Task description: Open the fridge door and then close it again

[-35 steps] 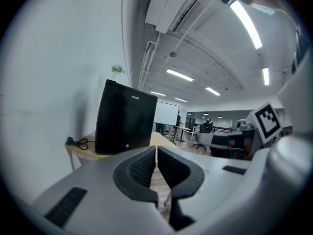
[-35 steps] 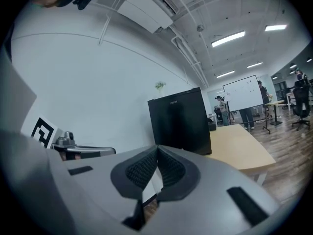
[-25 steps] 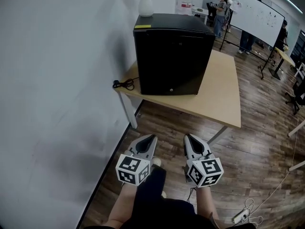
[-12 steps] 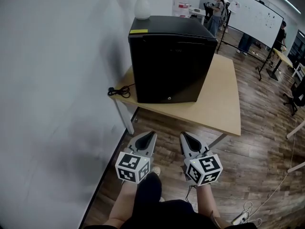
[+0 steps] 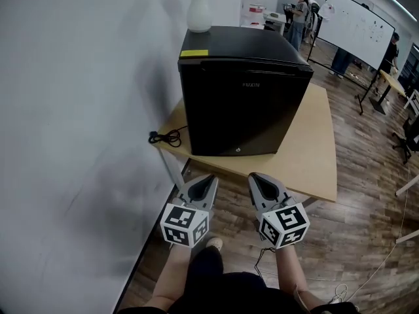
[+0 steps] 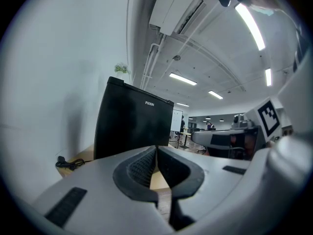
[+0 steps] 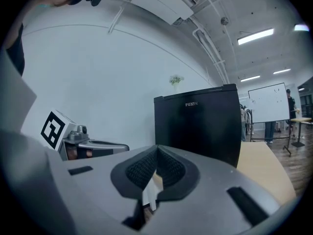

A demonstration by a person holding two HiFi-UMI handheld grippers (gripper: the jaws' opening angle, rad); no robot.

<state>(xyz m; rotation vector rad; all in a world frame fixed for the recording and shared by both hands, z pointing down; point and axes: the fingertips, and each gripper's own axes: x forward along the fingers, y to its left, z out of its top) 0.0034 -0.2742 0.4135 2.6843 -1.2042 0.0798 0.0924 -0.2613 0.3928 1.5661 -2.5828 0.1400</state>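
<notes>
Pale worktop against the white wall, bearing the black fridge at upper centre of frame, door shut. Directly below it and well apart: left gripper and right gripper, both pinched closed, empty, equally near.

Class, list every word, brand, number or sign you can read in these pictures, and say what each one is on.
"FUXIN": brand, upper front of the black fridge.
Yellow sticker on the fridge's top: print too small to read.
Whiteboard writing: too small to read.
</notes>
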